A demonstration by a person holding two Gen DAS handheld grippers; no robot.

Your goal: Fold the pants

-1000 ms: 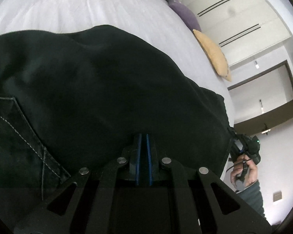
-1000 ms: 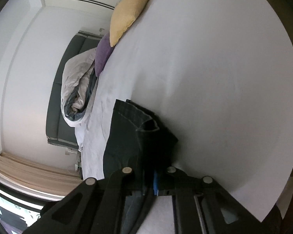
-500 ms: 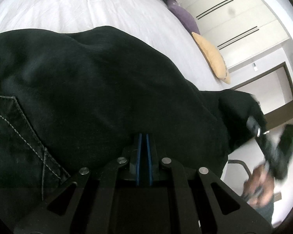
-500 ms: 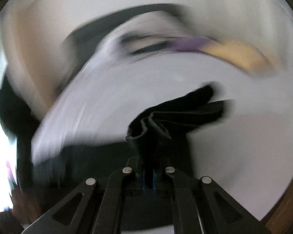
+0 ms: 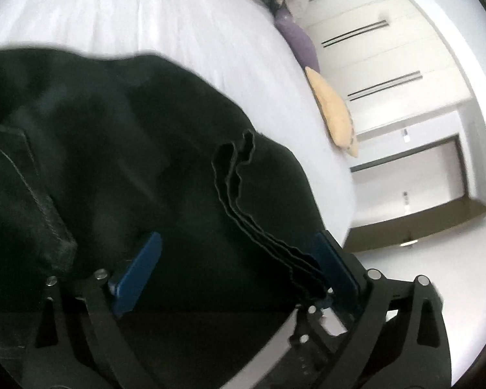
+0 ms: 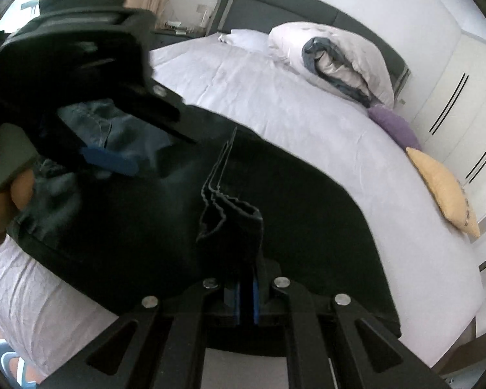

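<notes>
Black pants (image 5: 120, 168) lie folded on the white bed (image 5: 152, 9). My left gripper (image 5: 236, 259) is open above them, its blue pads spread wide and empty. The leg hems (image 5: 236, 175) lie across the pants between its fingers. In the right wrist view my right gripper (image 6: 246, 295) is shut on the stacked leg hems (image 6: 233, 217) and holds them over the pants (image 6: 307, 227). The left gripper (image 6: 110, 159) also shows in the right wrist view at upper left, over the waist end.
A rolled white and grey duvet (image 6: 337, 61) lies at the dark headboard (image 6: 275, 9). A purple pillow (image 6: 395, 126) and a yellow pillow (image 6: 444, 184) lie along the bed's right edge. White wardrobe doors (image 5: 372, 52) stand beyond. The bed's near edge (image 6: 48, 324) is at lower left.
My right gripper swung the leg hems across and over the waist end, folding the pants. My left gripper opened and let go of the fabric.
</notes>
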